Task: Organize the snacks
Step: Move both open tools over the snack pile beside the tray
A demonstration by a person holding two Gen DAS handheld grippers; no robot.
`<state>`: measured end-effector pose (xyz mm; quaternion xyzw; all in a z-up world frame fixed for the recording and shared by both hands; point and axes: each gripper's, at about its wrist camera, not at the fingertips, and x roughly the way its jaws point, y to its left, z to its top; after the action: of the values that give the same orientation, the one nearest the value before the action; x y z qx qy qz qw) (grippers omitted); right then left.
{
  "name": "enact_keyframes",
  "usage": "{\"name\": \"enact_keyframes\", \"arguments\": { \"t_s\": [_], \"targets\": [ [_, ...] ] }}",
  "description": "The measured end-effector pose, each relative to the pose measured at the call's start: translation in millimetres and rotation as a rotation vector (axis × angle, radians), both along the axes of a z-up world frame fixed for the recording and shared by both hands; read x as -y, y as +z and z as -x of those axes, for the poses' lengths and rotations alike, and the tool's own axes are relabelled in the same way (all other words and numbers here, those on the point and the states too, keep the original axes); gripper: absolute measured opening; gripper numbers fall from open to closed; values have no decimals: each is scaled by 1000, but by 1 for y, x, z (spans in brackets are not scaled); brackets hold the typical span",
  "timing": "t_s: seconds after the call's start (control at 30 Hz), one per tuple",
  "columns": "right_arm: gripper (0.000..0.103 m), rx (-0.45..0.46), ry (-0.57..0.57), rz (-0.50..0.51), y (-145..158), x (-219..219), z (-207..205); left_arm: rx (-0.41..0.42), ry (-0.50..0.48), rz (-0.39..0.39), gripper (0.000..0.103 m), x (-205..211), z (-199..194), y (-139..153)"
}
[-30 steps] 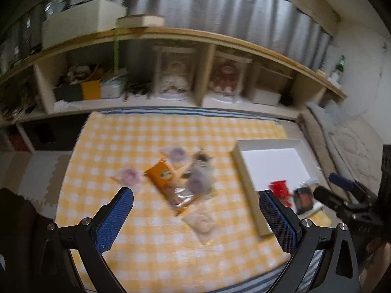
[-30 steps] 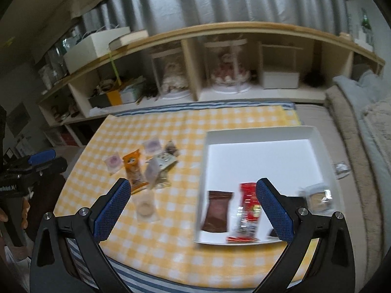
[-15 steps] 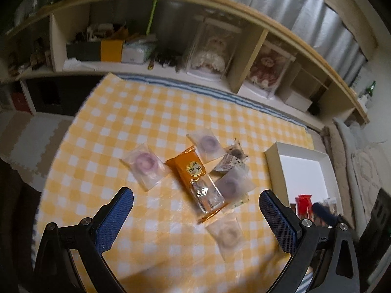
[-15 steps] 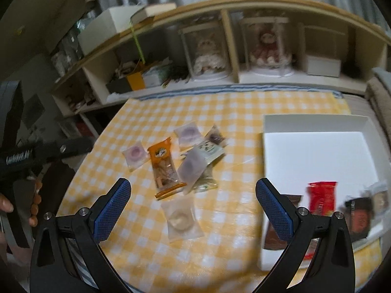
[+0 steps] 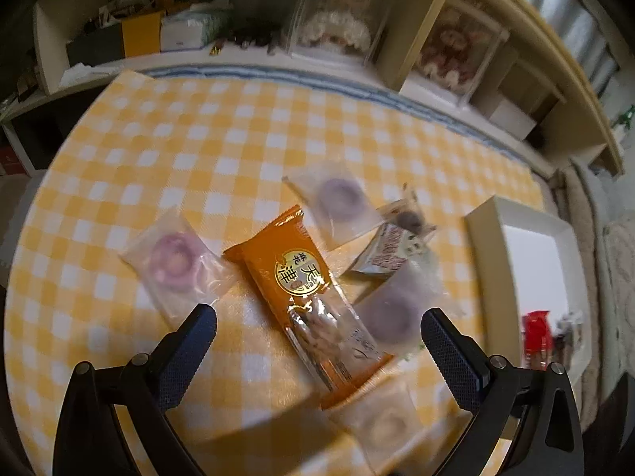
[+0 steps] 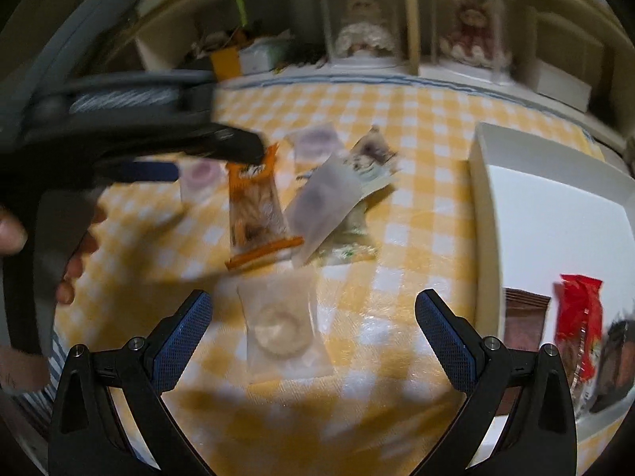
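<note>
- Both grippers spread wide, holding nothing: left gripper (image 5: 317, 325) low over the orange packet (image 5: 313, 297), right gripper (image 6: 313, 317) low over the clear pale cookie bag (image 6: 279, 327)
- Might go wrong: slippery, flat bags, so easy to slide away or get pinched only at a corner and drop
- Might go wrong: orange packet lying partly over the pale cookie bag and touching the purple one beside it, so two could come up at once or the pile could scatter
- Might go wrong: both grippers close over the same small pile, so could bump each other
- Near, on the yellow checked cloth (image 5: 198, 150): one pale cookie bag, one orange packet
- Middle of the pile: three clear bags with purple round cakes (image 5: 174, 261), one of them lying on top of other packs; one white printed pack (image 5: 391, 252), one small dark-sweet pack behind it, one greenish pack under the pile in the right view
- Off to the side: one white tray (image 6: 555, 214), already holding one brown pack (image 6: 524, 317), one red pack (image 6: 577, 317), one dark pack at the blurry edge
- Far back: one long shelf, two dolls in clear cases
</note>
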<state>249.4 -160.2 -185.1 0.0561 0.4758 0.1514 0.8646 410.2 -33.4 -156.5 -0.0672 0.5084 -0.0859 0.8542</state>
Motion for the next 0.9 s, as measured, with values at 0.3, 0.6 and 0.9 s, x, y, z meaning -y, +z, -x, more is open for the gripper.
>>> {"name": "enact_keyframes", "arguments": {
  "t_s": [0.3, 0.6, 0.9],
  "targets": [
    [103, -16, 180, 46, -30, -27, 7, -75, 37, -62, 103, -2, -21, -41],
    [103, -58, 231, 82, -41, -32, 13, -110, 41, -92, 103, -14, -17, -44],
    [50, -70, 164, 88, -31, -26, 12, -95, 24, -63, 98, -26, 0, -28]
  ]
}}
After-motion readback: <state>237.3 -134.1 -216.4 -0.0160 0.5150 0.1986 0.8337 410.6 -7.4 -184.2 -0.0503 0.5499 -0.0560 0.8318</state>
